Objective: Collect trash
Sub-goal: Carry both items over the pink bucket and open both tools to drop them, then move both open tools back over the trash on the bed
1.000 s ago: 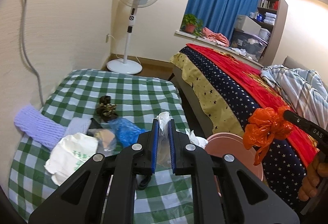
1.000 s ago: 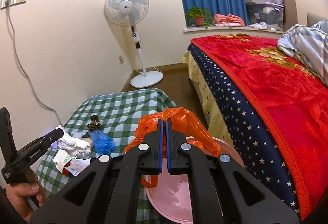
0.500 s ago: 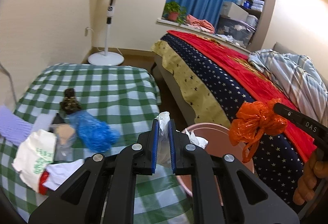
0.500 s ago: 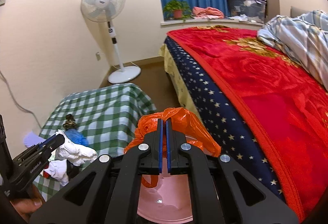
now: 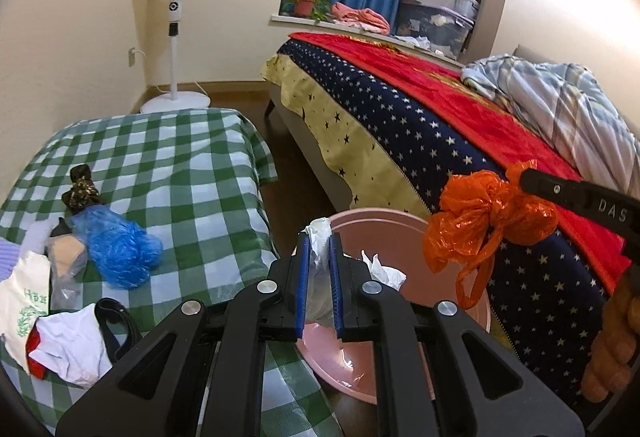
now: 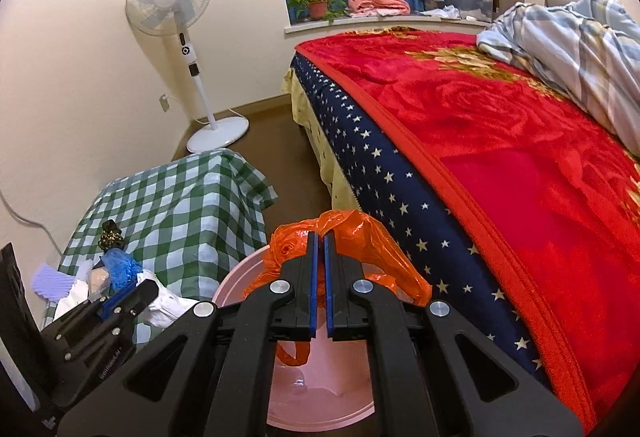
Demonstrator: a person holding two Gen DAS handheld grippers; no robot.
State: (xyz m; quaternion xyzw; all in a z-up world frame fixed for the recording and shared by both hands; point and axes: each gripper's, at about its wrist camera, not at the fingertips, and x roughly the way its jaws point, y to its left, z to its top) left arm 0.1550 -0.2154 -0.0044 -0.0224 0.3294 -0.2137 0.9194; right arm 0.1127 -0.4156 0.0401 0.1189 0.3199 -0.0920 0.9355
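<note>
1. At the near left corner of the desk (image 5: 168,173), covered in green checked cloth, loose items are lying in a heap: a white printed bag (image 5: 24,301), a white crumpled cloth (image 5: 72,349) with a black strap (image 5: 116,321) beside it, and a clear packet (image 5: 68,261); whether all of these are trash I cannot tell.
2. Just right of that heap a blue plastic bag (image 5: 120,249) is resting on the cloth, with a small dark patterned object (image 5: 82,191) beyond it toward the far edge.
3. The left gripper (image 5: 319,269) is clenching its fingers on a wad of white tissue (image 5: 320,237) and is holding it at the near rim of the pink basin (image 5: 380,225), which is sitting on the floor between the desk's right edge and the bed (image 5: 400,125); another white scrap (image 5: 380,267) is already lying inside.
4. The right gripper (image 6: 319,277) is grasping an orange plastic bag (image 5: 488,221) with its fingers pressed shut on the film; the bag is hanging above the basin's right side.
5. The step in hand appears to be the drop; both pieces are being carried over the basin.
6. The next move probably calls for spreading each pair of fingers once the load is hanging fully inside the rim; the light film may be clinging to the pads, so a small shake could be needed.
</note>
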